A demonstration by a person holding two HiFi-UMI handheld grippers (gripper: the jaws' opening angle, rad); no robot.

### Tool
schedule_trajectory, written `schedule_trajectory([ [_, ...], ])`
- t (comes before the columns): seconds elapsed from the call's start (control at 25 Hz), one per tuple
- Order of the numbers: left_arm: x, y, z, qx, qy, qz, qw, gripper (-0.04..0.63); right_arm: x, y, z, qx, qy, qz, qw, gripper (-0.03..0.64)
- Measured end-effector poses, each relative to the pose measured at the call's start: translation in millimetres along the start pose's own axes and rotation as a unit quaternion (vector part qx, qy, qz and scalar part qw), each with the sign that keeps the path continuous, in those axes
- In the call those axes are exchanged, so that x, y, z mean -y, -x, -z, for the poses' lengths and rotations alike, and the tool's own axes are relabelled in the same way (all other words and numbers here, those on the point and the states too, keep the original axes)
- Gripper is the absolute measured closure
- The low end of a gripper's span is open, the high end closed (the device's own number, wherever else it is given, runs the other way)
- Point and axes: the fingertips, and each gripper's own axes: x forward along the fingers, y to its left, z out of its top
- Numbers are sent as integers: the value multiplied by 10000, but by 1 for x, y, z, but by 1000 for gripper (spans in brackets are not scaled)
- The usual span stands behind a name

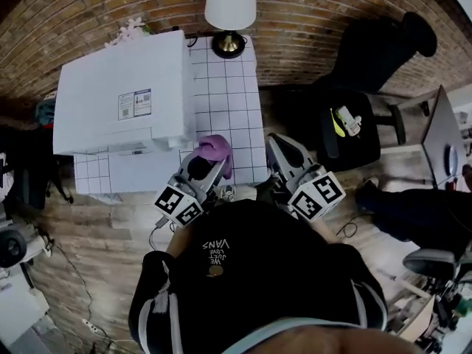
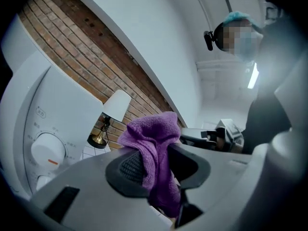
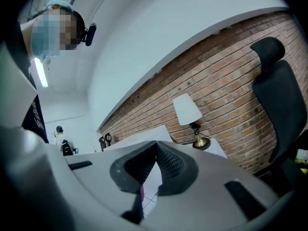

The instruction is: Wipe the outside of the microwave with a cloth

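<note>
A white microwave [image 1: 122, 94] stands on a white tiled table [image 1: 228, 102]. Its front with a round dial [image 2: 47, 150] shows at the left of the left gripper view. My left gripper [image 1: 209, 167] is shut on a purple cloth [image 1: 215, 150], which bunches up above the jaws as a purple cloth [image 2: 154, 148] and hangs down between them. It sits just right of the microwave's front right corner. My right gripper [image 1: 279, 150] hovers beside the table's right edge, shut with nothing between its pads [image 3: 166, 163].
A lamp [image 1: 229, 9] with a white shade and brass base stands at the table's back, against the brick wall [image 1: 310, 13]. A black office chair [image 1: 354, 116] is right of the table. Further right stands a grey desk [image 1: 446, 142]. Wooden floor surrounds the table.
</note>
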Motion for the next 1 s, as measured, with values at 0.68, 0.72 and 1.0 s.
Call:
schedule_trajectory([
  [0.68,-51,-18,-12,3175,2346,-2286,8899,466,70,-86,-39,-1051,80,-2328,9668,617],
  [0.72,-51,-18,-10,3417,2517,-2315,8754,466,73,-89,-40,-1096,81,-2418,9641,618],
  [1.0,-52,-14,-3,4415,3113,-2447,8052,466,78,-105,-43,-1295,32,-2911,9479,618],
])
